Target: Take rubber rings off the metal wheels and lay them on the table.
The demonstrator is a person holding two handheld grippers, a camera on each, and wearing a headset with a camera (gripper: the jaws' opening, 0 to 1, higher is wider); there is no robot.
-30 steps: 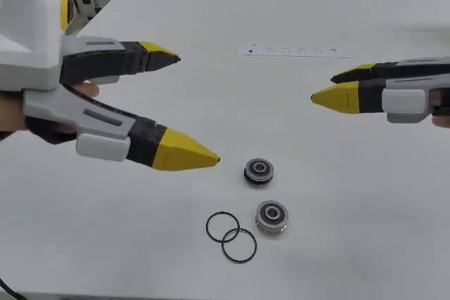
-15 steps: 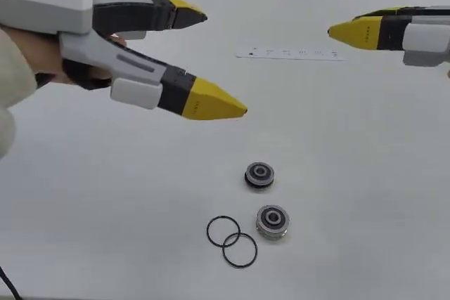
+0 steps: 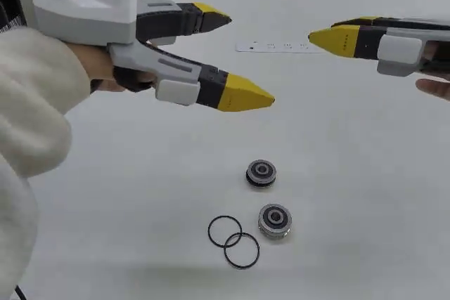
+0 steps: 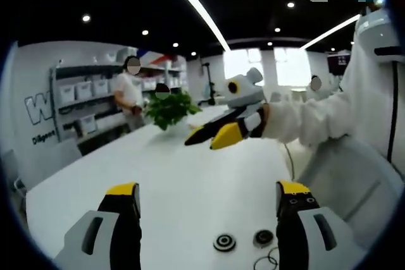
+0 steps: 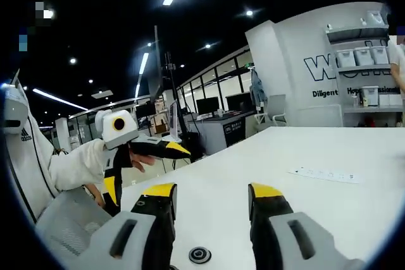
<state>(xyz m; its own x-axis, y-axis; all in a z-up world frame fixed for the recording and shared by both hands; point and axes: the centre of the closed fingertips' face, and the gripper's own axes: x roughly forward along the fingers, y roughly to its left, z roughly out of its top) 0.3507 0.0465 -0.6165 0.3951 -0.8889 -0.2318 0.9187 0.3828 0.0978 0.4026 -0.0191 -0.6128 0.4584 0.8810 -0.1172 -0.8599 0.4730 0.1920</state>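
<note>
Obs., white tabletop, with the power strip as reference mark.

- Left gripper: held above the tabletop on the person's side of the power strip, off toward the person's left of it, pointing across toward the other gripper. Fingers released and spread wide, nothing between them. A hand and a white sleeve are behind it. Its own view confirms a clear gap between the two yellow tips.
- Right gripper: raised at about the level of the power strip, just off its right end, pointing back toward the left gripper. The head view shows the fingers almost edge-on. The right gripper view shows them parted, with nothing held.
- The two grippers face each other, well apart, and neither touches a workpiece.
- Far wheel: lies flat on the tabletop, on the person's side of the power strip and well apart from it. Its outer band looks dark.
- Near wheel: farther again from the power strip, just beside the far wheel without touching it. Its rim looks silvery.
- Rubber rings: two thin black loops lie flat on the tabletop, overlapping each other. They are about as far from the power strip as the near wheel, just beside that wheel on its left-gripper side, with no contact visible.
- Left gripper view: both wheels sit low between the fingers, far wheel and near wheel, with the right gripper beyond them.
</note>
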